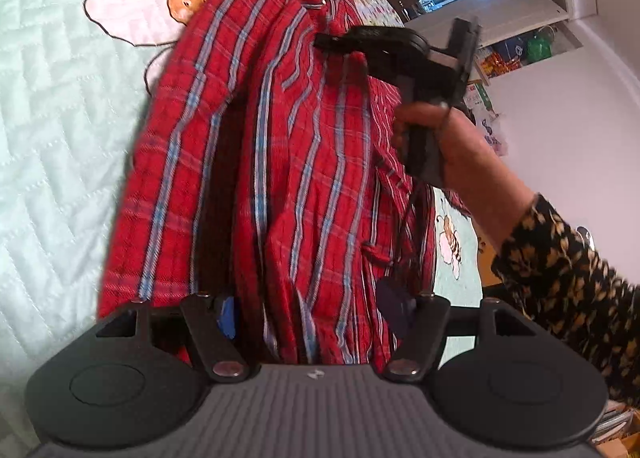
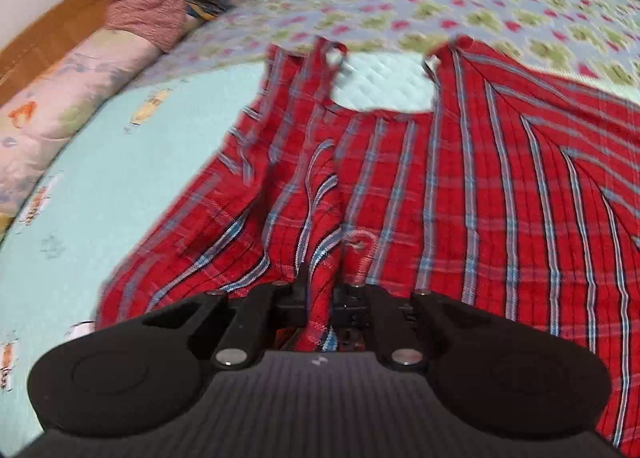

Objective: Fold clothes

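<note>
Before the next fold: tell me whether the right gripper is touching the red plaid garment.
Touching. The right wrist view shows the right gripper shut on a ridge of the red plaid garment.

Red plaid garment (image 1: 280, 162) hangs bunched over the pale quilted bed (image 1: 52, 130), covering part of a stitched bee (image 1: 132, 14). The left gripper (image 1: 316, 310) has its jaws spread wide around the cloth's lower end. Further up, the right gripper (image 1: 340, 43), in a hand (image 1: 448, 146) with a patterned sleeve (image 1: 568, 278), pinches a fold.

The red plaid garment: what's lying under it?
Under the red plaid garment lies a pale quilted bedspread printed with bees; one bee peeks out beside it. Whatever else it covers stays hidden.
</note>
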Action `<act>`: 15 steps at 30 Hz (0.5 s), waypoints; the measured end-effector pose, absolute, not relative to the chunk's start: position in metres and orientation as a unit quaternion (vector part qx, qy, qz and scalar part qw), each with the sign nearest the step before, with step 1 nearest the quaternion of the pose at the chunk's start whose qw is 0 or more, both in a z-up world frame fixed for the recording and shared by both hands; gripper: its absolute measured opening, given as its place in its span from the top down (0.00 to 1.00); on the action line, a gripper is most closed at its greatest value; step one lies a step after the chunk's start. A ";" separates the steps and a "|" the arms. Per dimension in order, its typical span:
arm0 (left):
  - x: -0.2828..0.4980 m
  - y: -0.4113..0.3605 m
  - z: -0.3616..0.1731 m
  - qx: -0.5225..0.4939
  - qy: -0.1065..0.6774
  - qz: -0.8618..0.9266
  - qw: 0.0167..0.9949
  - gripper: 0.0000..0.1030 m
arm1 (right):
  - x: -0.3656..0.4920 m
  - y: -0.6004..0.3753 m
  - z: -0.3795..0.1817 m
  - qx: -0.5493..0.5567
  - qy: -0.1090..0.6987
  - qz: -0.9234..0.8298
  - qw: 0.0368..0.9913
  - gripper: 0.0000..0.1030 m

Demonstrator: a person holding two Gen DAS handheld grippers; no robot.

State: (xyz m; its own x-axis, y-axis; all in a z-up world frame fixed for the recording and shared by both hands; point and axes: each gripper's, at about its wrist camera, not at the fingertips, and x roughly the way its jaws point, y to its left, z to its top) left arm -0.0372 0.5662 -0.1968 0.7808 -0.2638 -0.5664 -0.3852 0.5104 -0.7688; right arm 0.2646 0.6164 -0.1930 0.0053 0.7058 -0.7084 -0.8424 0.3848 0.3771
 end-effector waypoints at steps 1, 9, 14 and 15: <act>-0.038 0.566 -0.197 -0.494 0.328 0.038 0.804 0.33 | 0.267 0.614 -0.196 -0.048 0.455 0.556 0.694 0.91; -0.049 0.572 -0.200 -0.518 0.314 0.042 0.795 0.33 | 0.253 0.575 -0.179 0.059 0.446 0.571 0.687 0.41; -0.049 0.571 -0.205 -0.541 0.293 0.063 0.786 0.34 | 0.222 0.517 -0.167 0.105 0.439 0.550 0.703 0.38; -0.047 0.570 -0.205 -0.541 0.290 0.064 0.787 0.34 | 0.217 0.505 -0.168 0.122 0.442 0.542 0.704 0.38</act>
State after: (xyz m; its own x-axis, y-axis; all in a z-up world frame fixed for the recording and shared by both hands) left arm -0.0473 0.5699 -0.2054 0.8235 -0.2130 -0.5257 -0.4142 0.4074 -0.8139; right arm 0.2171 0.5046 -0.1679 0.0211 0.8716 -0.4897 -0.6559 0.3817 0.6512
